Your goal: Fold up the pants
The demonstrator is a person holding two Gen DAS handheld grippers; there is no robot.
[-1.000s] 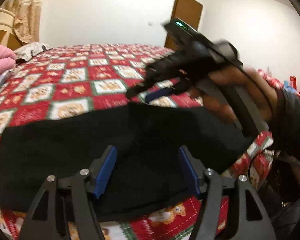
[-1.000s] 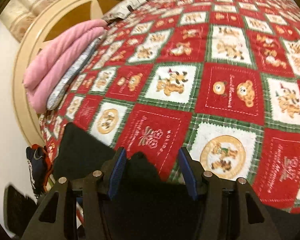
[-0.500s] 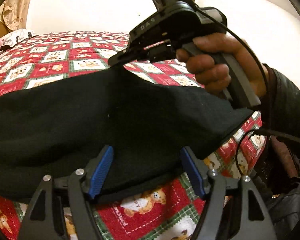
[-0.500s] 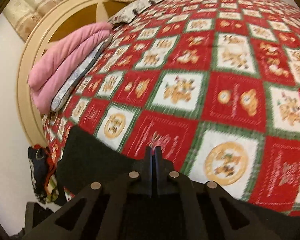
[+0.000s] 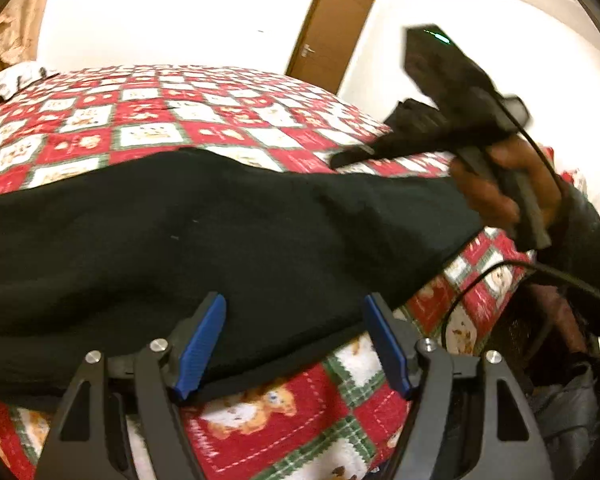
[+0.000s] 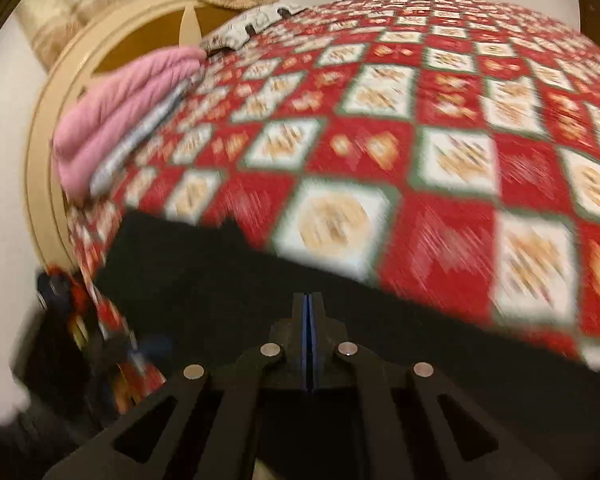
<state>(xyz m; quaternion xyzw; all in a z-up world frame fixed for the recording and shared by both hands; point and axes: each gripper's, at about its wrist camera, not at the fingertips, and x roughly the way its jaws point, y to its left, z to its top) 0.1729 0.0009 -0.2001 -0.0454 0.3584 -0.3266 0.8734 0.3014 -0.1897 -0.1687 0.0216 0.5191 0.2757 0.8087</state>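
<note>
Left gripper (image 5: 296, 340): its blue-padded fingers (image 5: 202, 340) stand well apart, one on either side of the near hem of the black pants (image 5: 220, 232); nothing is clamped between them, and whether the pads touch the cloth cannot be told.

Right gripper (image 6: 308, 312): the fingers are pressed together, blue pads meeting in a thin seam. Black cloth of the pants (image 6: 204, 280) lies directly under and ahead of the tips, but whether any of it is pinched between them cannot be told from this blurred view. In the left wrist view the same gripper (image 5: 340, 159) appears at the upper right, held in the right hand (image 5: 496, 196) with its closed tips just above the far edge of the cloth; the view is blurred there too.

Pants: spread as a broad dark band across the near side of the bed, reaching from the left gripper toward the right one, with a low bulge along the far edge.

Bed: covered by a red, white and green patchwork quilt (image 5: 148, 120) with bear motifs. A folded pink blanket (image 6: 120, 120) lies at its head end beside the curved cream headboard (image 6: 52, 120).

Surroundings: a brown door (image 5: 332, 28) in the white wall beyond the bed; a black cable (image 5: 520, 276) loops beside the right forearm.
</note>
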